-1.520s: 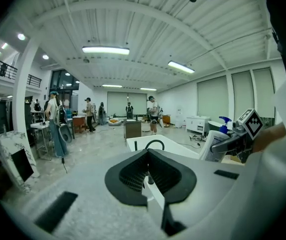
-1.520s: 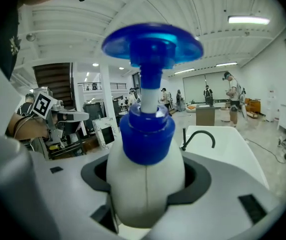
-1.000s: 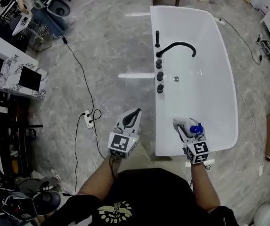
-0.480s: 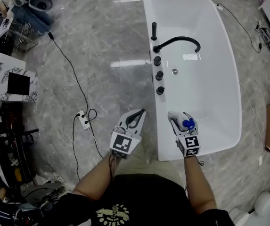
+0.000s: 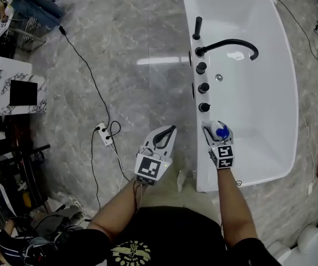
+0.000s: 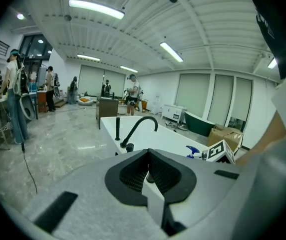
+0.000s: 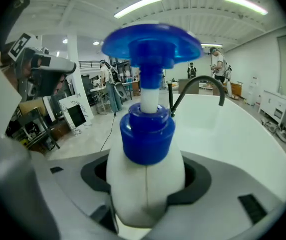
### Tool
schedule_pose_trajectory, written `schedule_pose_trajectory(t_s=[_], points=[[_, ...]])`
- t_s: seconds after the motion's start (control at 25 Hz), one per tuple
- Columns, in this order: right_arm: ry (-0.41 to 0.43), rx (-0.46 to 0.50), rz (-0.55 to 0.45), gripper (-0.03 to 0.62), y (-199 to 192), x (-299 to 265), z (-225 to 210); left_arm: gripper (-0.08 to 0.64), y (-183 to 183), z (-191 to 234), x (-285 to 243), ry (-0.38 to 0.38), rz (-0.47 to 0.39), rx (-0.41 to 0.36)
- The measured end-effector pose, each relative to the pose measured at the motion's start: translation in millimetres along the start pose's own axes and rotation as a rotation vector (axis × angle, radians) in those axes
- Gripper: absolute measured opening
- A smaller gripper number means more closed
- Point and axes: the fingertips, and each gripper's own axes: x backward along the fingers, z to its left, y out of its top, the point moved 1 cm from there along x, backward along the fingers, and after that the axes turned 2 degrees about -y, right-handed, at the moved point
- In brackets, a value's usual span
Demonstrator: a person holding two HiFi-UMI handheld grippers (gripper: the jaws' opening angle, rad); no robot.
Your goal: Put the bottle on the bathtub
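Right tongs: clenched on white bottle, blue pump up | Bottle: above bathtub left rim, near end | Left tongs: closed, empty, over floor beside bathtub

The head view looks steeply down from above the person onto the floor and the bathtub, with the left gripper and right gripper near the frame's middle. The left gripper view sits low beside the bathtub's near end and faces level along its jaws toward the faucet. The right gripper view looks along the bathtub's length, hard up against the bottle. All three share the bathtub and faucet, and each gripper view catches the other gripper at its edge.
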Motion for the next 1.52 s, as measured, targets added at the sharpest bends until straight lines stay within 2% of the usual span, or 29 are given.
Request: schedule_pose_trajectory(t_s=[0.2, 0.32, 0.52, 0.64, 0.84, 0.96, 1.16, 1.32, 1.52], points=[[0.001, 0.079, 0.053, 0.268, -13, -37, 3, 0.009, -2, 11, 1, -0.012, 0.020, -0.016], [0.013, 0.120, 0.041, 0.268, -16, -46, 7, 0.009, 1, 22, 5, 0.001, 0.021, -0.016], [0.028, 0.205, 0.060, 0.268, -23, -49, 13, 0.009, 0, 28, 10, 0.023, 0.030, -0.012], [0.051, 0.196, 0.093, 0.270, -29, -48, 17, 0.009, 4, 28, 14, 0.033, 0.020, -0.024], [0.090, 0.282, 0.121, 0.275, -28, -37, 18, 0.009, 16, 24, 28, 0.077, 0.002, -0.033], [0.089, 0.283, 0.123, 0.281, -27, -29, 16, 0.009, 21, 18, 38, 0.098, -0.005, -0.042], [0.083, 0.302, 0.091, 0.284, -16, 0, 10, 0.009, 36, -1, 53, 0.106, -0.058, -0.044], [0.115, 0.307, 0.036, 0.285, 0, 42, 17, 0.009, 42, -31, 65, 0.034, -0.098, 0.015], [0.168, 0.193, -0.139, 0.284, 47, 130, 25, 0.009, 45, -70, 77, 0.010, -0.110, -0.003]])
